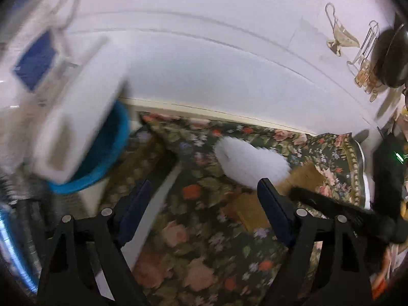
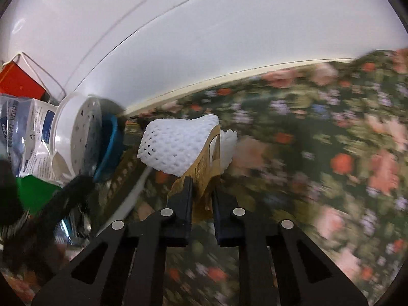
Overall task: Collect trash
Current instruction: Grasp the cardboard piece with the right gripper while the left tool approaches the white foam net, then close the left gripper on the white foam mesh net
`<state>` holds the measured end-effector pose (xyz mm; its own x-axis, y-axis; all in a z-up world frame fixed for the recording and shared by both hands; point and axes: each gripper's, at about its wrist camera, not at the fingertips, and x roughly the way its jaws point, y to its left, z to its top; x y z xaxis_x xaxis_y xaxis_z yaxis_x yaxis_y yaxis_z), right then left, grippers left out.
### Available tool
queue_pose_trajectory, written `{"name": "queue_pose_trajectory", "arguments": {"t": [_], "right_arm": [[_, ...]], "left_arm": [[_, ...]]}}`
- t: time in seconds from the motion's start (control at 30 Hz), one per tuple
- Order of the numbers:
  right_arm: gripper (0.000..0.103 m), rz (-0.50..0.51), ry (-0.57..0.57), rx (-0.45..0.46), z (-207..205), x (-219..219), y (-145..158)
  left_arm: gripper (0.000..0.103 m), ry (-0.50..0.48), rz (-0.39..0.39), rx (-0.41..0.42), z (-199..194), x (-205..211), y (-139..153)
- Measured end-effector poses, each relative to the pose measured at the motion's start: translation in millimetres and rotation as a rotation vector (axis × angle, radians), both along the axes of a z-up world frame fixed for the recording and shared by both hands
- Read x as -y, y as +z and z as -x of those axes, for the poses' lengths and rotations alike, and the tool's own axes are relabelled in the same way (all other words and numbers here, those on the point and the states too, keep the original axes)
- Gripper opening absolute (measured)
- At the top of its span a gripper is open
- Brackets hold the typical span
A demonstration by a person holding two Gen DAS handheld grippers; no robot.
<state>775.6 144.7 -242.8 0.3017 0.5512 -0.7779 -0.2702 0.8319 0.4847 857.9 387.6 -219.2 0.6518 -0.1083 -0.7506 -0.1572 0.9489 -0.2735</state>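
Note:
My right gripper (image 2: 202, 191) is shut on a tan paper wrapper (image 2: 204, 173) with a white foam fruit net (image 2: 178, 145) caught in it, held above the floral tablecloth (image 2: 318, 153). In the left wrist view the same white foam net (image 1: 250, 163) and tan wrapper (image 1: 303, 178) show ahead on the right, with the right gripper's black body (image 1: 344, 216) behind them. My left gripper (image 1: 204, 191) is open and empty above the floral tablecloth (image 1: 193, 229). A blue bin (image 1: 107, 158) sits at the left, also seen in the right wrist view (image 2: 109, 148).
A white box (image 1: 81, 117), blurred, hangs over the blue bin. A white perforated container (image 2: 79, 132), plastic packaging (image 2: 23, 132) and a red box (image 2: 17, 81) crowd the left. A white wall (image 1: 229, 51) backs the table. Hooks and a dark pan (image 1: 392, 58) hang at right.

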Motion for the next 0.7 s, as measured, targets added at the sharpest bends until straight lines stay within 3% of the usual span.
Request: {"name": "queue_pose_trajectory", "arguments": {"t": [0.23,0.4,0.7], "right_arm": [[0.013,0.131,-0.026,0.006,18,37,-1],[0.013,0.177,-0.030,-0.018,23,44,-11],[0.012,0.156,-0.051,-0.043,41,68,-20]], "left_arm": [[0.084,-0.106,0.207,-0.093,-40,36,-35],[0.079,-0.179,0.261,-0.165,-50,78,-54],[0.045,-0.260,0.280,-0.273,-59,126,-82]]}}
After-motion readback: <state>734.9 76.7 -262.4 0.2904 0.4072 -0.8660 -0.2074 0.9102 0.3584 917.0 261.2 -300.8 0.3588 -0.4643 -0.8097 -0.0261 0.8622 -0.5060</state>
